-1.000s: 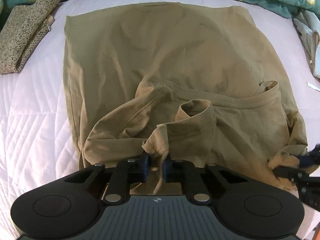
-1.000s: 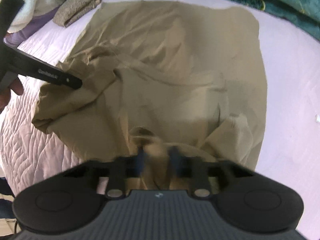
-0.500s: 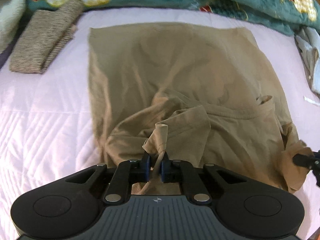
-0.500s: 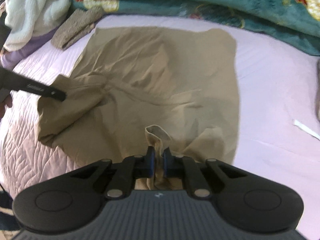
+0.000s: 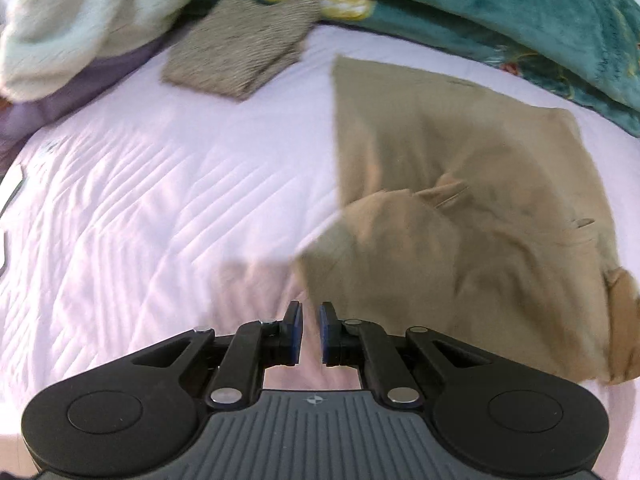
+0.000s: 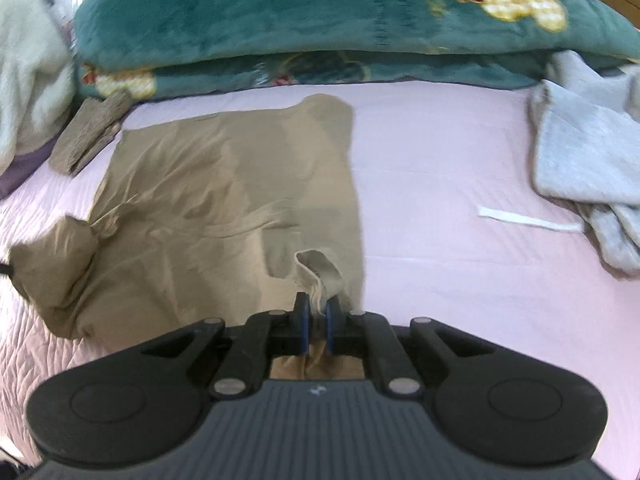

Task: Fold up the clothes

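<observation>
My right gripper (image 6: 316, 312) has its fingers clamped on a bunched edge of the shirt (image 6: 224, 200). The shirt lies flat on the bed (image 6: 440, 200), its long axis running away from me toward the blanket (image 6: 320, 20). My left gripper (image 5: 310, 330) has its fingers nearly closed on nothing, with the shirt off to their right. I count one shirt, one folded knit (image 5: 240, 56) and one grey garment (image 6: 584, 160).

A bed (image 5: 160, 200) wore a pale pink quilted cover; a teal floral blanket (image 6: 280, 20) lay bunched along its far edge.
</observation>
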